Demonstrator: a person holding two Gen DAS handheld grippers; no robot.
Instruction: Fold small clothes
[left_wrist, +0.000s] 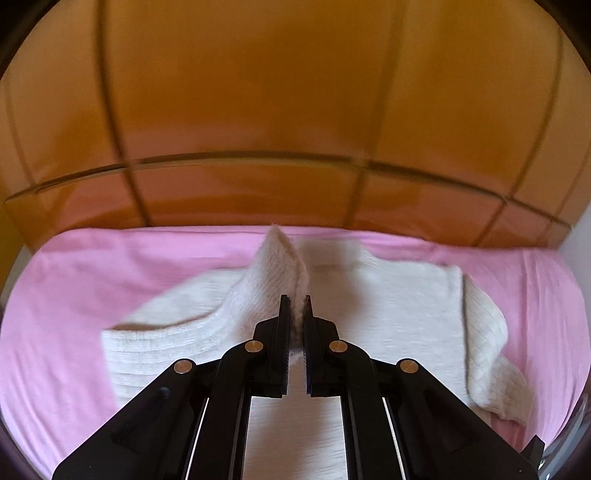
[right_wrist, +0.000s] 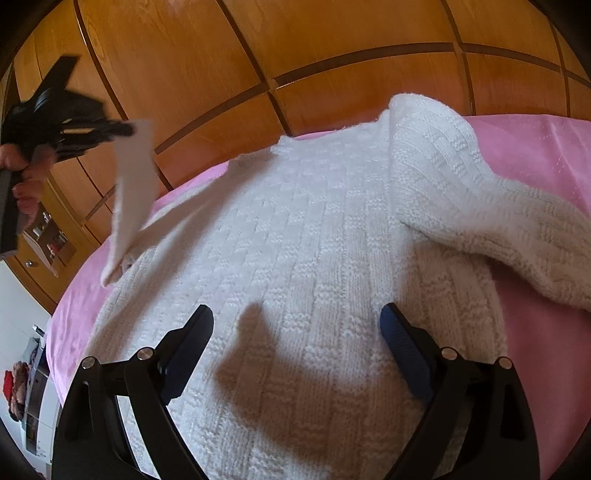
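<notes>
One white knit sweater (right_wrist: 303, 258) lies spread on a pink bedsheet (right_wrist: 535, 147); its other sleeve (right_wrist: 480, 206) lies folded across the body. Left gripper (left_wrist: 295, 306) pinches a sleeve (left_wrist: 273, 269), lifted clear. Right gripper (right_wrist: 297, 328) hangs wide above the sweater's lower part, holding nothing. Wooden wardrobe panels (right_wrist: 221, 74) stand behind the bed

Pink bedsheet (right_wrist: 535, 155), wooden headboard (right_wrist: 332, 44)

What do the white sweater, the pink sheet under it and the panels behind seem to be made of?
Sweater: chunky knitted yarn, perhaps wool or acrylic; raised stitch blocks, fuzzy edges.
Pink sheet: smooth woven fabric, soft creases.
Panels: glossy varnished wood, visible grain.
</notes>
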